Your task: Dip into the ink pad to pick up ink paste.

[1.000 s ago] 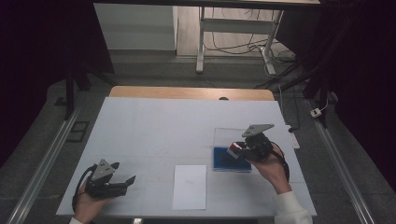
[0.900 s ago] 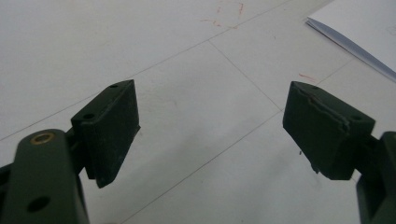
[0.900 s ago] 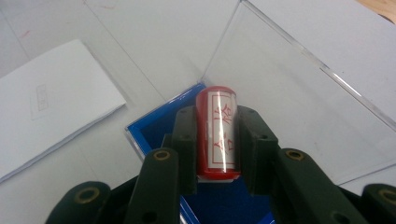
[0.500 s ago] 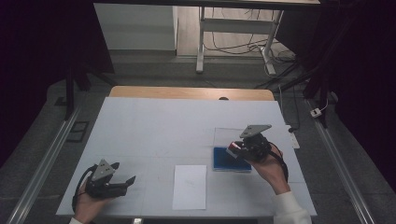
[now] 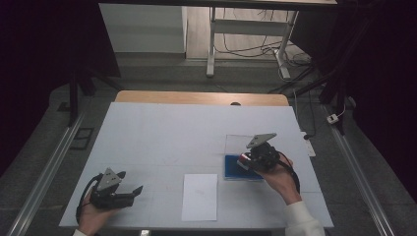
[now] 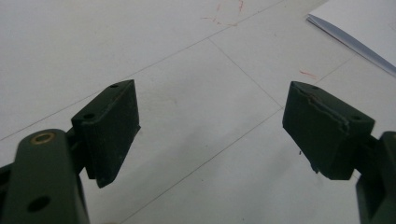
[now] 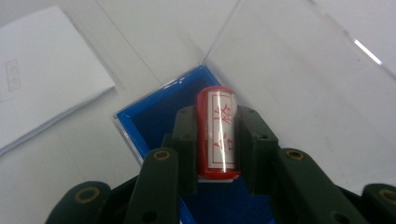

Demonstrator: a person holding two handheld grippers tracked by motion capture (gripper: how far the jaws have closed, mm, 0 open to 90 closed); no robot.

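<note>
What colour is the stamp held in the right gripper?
The stamp is red, with a white label bearing red characters; the right gripper view shows it best.

Stamp [image 7: 215, 133] base hidden btwn jaws; paper [image 6: 355, 23] cut off by edge.

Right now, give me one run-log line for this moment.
right gripper: shut on red stamp | over blue ink pad | left gripper: open, idle | paper: unstamped

Overhead light brightens the white table [image 5: 196, 132] while the surrounding room falls into deep shadow; close-up jaws blur softly, and glare streaks the clear lid [image 7: 327, 60] and the red stamp [image 7: 217, 133].
</note>
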